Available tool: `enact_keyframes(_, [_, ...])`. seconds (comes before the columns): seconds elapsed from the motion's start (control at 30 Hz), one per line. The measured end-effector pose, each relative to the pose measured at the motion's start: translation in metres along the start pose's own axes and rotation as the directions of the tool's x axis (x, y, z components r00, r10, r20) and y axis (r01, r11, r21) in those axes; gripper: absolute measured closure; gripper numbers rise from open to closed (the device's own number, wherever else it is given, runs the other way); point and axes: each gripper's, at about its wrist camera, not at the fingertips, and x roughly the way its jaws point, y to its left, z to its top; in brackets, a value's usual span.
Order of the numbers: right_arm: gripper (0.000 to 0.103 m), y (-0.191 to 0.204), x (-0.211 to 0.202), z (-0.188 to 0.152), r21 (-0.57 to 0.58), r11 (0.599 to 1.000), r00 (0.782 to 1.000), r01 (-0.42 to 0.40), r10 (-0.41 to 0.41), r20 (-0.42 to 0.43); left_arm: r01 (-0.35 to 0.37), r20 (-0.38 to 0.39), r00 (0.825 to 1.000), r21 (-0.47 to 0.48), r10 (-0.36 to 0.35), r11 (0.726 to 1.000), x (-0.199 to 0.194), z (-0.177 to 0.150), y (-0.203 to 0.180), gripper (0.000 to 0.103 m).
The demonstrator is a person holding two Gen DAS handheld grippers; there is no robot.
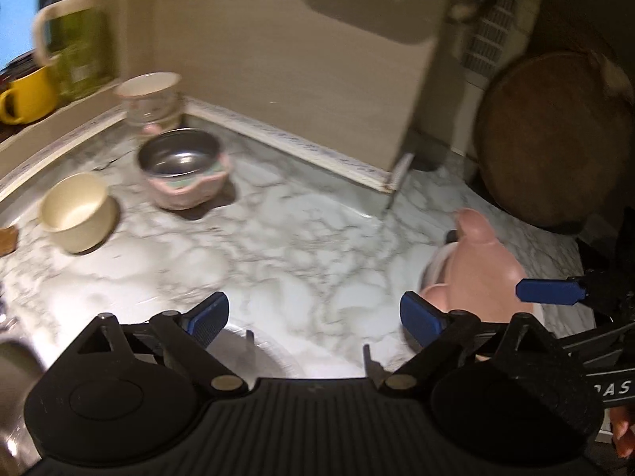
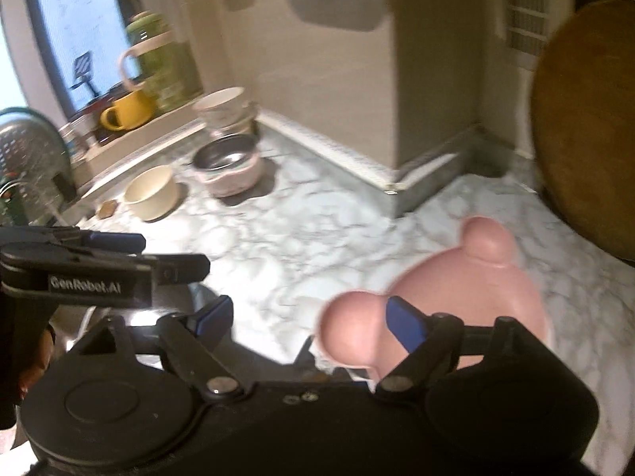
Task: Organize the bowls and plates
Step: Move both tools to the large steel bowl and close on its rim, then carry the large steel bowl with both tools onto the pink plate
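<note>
A pink bear-shaped plate (image 2: 448,289) with two round ears lies on the marble counter (image 2: 301,238) at the right. My right gripper (image 2: 313,317) is open just above the counter, its right finger over the plate's near edge. My left gripper (image 1: 315,317) is open and empty over bare marble; the pink plate (image 1: 484,261) shows to its right. Far left stand a cream bowl (image 1: 75,210), a steel-lined pink bowl (image 1: 182,166) and stacked white bowls (image 1: 149,99) in the corner. The right gripper's finger (image 1: 549,291) shows at the edge of the left wrist view.
A yellow mug (image 2: 127,113) and a green jar (image 2: 158,55) stand on the window ledge. A round wooden board (image 2: 587,127) leans at the right. A beige wall column (image 1: 301,79) juts into the counter. A sink with a metal strainer (image 2: 27,150) lies at the left.
</note>
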Motion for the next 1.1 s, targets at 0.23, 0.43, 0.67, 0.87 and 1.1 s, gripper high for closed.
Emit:
enact_keyframes(0.23, [0.018,0.04,0.039,-0.004,-0.008,0.996,0.993,-0.089,0.088,-0.083,-0.115,-0.029,0.993,-0.088,0.113,0.989,-0.02,-0.022,0.063,0.008])
enact_keyframes(0.43, [0.025,0.06,0.071,-0.013,0.01,0.993,0.98,-0.116,0.116,-0.162,-0.185,-0.105,0.98,-0.171,0.169,0.968,-0.023,-0.049,0.113,0.009])
enact_keyframes(0.67, [0.045,0.069,0.098,-0.022,0.037,0.991,0.961,-0.126,0.132,-0.245,-0.207,-0.236,0.96,-0.246,0.149,0.947,-0.005,-0.076,0.146,0.053])
enact_keyframes(0.87, [0.066,0.069,0.107,-0.022,0.016,0.99,0.95,-0.138,0.137,-0.281,-0.248,-0.265,0.947,-0.252,0.18,0.935,0.002,-0.093,0.147,0.071])
enact_keyframes(1.1, [0.08,0.068,0.114,-0.022,0.008,0.986,0.939,-0.166,0.161,-0.305,-0.244,-0.271,0.947,-0.248,0.175,0.938,0.005,-0.094,0.143,0.086])
